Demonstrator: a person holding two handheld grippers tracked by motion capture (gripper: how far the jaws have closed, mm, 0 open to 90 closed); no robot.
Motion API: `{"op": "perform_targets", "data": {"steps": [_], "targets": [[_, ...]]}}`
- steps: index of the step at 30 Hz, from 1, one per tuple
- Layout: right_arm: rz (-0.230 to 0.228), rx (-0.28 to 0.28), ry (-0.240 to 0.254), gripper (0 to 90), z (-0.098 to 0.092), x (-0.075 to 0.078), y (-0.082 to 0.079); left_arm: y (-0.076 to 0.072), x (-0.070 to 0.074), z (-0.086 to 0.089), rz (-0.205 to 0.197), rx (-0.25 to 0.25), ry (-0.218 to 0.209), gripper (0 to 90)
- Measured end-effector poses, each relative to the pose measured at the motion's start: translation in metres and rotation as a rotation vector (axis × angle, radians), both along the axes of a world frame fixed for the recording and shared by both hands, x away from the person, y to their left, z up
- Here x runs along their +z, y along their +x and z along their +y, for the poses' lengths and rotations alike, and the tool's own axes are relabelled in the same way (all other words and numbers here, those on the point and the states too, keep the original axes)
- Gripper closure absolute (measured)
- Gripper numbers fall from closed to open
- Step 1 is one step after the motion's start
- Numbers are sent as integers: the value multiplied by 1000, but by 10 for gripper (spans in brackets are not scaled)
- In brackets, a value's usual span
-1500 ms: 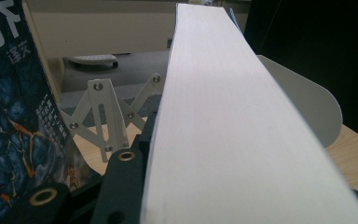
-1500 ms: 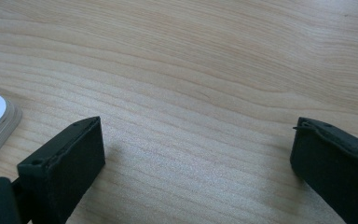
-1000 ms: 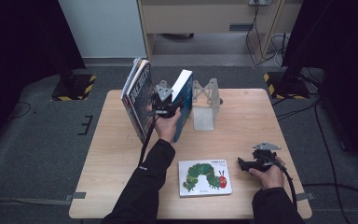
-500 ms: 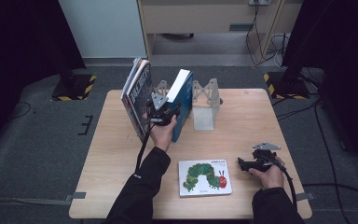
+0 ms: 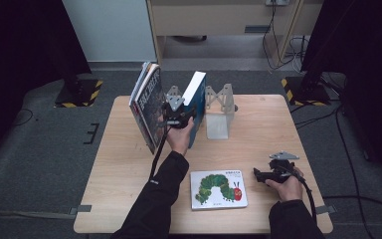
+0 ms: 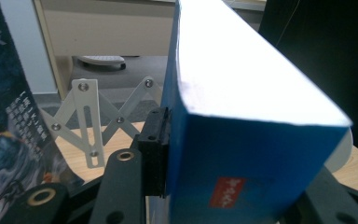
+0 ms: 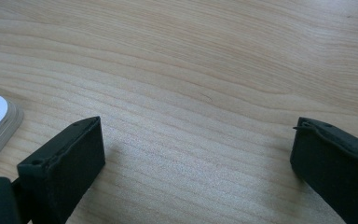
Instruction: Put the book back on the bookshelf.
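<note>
Left gripper jaws clamped on the upright blue book, holding it between the leaning books and white bookend, not yet released; right gripper jaws open and empty on the bench, caterpillar book beside them likely next.

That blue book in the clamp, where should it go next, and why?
Probably ease the blue book down and stand it upright beside the white bookend. The left gripper grips it tilted between the leaning books and that bookend, so it cannot yet stand alone.
</note>
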State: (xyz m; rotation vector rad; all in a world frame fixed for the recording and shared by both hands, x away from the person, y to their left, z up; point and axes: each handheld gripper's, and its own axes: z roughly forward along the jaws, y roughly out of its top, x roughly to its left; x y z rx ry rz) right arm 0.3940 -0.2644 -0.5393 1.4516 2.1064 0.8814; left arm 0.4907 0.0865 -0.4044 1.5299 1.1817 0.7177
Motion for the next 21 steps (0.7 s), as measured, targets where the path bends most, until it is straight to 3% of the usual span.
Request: {"op": "perform_targets", "data": {"steps": [12,16,21], "targets": [[0,-2,0,33,0,0,0,-18,-9,14,-19,-72,-7,539],[1,-3,1,33,1,0,0,-17,-7,11,-20,-55,7,561],[1,-2,0,33,1,0,0,-13,-3,3,-9,-32,-12,569]]}}
